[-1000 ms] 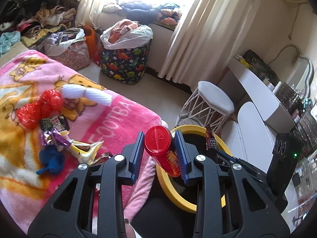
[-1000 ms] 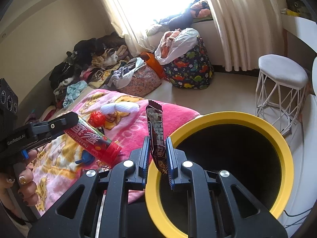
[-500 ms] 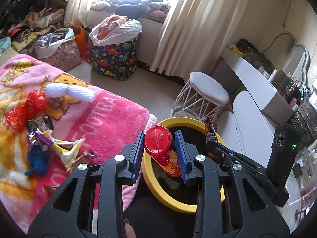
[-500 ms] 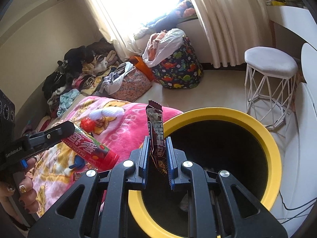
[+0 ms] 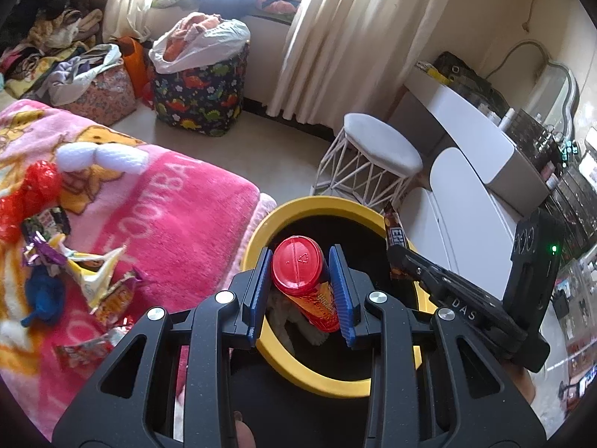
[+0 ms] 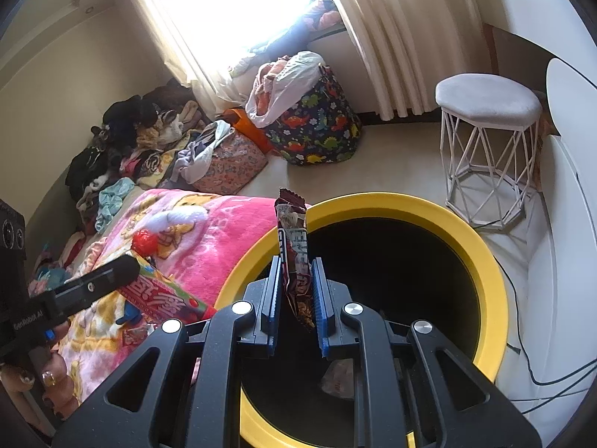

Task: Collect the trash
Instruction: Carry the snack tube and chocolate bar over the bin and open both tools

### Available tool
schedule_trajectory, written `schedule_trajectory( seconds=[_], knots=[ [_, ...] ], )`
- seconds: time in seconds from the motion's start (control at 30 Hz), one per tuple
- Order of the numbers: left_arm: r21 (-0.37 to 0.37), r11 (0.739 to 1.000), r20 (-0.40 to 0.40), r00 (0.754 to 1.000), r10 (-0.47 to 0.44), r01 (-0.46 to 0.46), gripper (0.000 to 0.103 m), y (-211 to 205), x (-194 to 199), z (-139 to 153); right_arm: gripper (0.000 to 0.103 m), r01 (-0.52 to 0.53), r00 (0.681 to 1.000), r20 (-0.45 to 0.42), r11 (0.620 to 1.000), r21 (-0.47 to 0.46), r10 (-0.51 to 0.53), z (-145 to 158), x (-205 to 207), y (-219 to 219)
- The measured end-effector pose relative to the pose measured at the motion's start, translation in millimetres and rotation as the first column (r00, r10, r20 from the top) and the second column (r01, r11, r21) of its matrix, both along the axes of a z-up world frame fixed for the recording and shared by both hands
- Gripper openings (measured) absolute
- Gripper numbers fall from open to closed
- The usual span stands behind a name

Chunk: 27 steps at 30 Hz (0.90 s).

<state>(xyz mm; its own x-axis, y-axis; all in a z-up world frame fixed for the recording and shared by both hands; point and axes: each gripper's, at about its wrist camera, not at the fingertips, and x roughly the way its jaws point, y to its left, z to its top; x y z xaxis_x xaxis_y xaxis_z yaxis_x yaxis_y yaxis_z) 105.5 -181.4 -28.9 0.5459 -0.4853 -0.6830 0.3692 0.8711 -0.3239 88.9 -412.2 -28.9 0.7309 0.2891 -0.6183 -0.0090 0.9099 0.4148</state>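
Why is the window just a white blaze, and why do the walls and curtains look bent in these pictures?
Right wrist view: the window is blown out to white by daylight, and the inside of the yellow-rimmed bin is nearly black. Left wrist view: the curtain and desk curve toward the dark round edges, as a fisheye lens bends them; nothing looks motion-blurred.

At the bottom centre of the frame the left gripper (image 5: 300, 291) clamps a red snack tube (image 5: 306, 283) between its blue pads, the red lid facing the camera. The tube hangs over the black mouth of a yellow-rimmed bin (image 5: 261, 224). At the right the right gripper (image 5: 395, 257) pinches a brown candy bar wrapper (image 5: 394, 229) above the bin's far rim. On the left a pink blanket (image 5: 186, 216) carries crumpled wrappers (image 5: 97, 280), a red crinkled bag (image 5: 33, 194) and a white plush (image 5: 100, 156). A white stool (image 5: 380, 149) stands in the upper middle, a dinosaur-print hamper (image 5: 201, 100) to its left.
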Motion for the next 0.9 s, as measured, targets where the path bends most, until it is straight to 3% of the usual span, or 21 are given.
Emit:
schedule_trajectory(
  seconds=[0.5,0.6,0.63,0.67,0.73,0.9],
  knots=[
    [0.009,0.999,-0.055,0.998,-0.037,0.038,0.025,-16,6,-26,0.016,0.040,0.998,-0.039,0.999,0.007,-0.040,-15,2,-13],
    [0.006,0.999,-0.075,0.997,-0.032,0.032,0.025,-15,11,-32,0.020,0.062,0.997,-0.048,0.998,0.021,-0.061,-18,3,-17],
    [0.012,1.000,-0.076,0.997,-0.021,0.022,0.027,-13,12,-34,0.022,0.063,0.997,-0.054,0.998,0.025,-0.061,-20,3,-17],
    [0.018,1.000,-0.077,0.997,-0.014,0.016,0.039,-12,12,-35,0.030,0.064,0.996,-0.060,0.998,0.023,-0.063,-21,3,-17],
    [0.027,1.000,-0.081,0.997,0.010,-0.008,0.052,-7,14,-37,0.044,0.075,0.995,-0.064,0.997,0.020,-0.073,-22,3,-17],
    [0.049,0.997,-0.040,0.997,0.069,-0.067,0.071,12,14,-32,0.052,0.056,0.997,-0.055,0.998,-0.011,-0.057,-19,4,-6]
  ],
)
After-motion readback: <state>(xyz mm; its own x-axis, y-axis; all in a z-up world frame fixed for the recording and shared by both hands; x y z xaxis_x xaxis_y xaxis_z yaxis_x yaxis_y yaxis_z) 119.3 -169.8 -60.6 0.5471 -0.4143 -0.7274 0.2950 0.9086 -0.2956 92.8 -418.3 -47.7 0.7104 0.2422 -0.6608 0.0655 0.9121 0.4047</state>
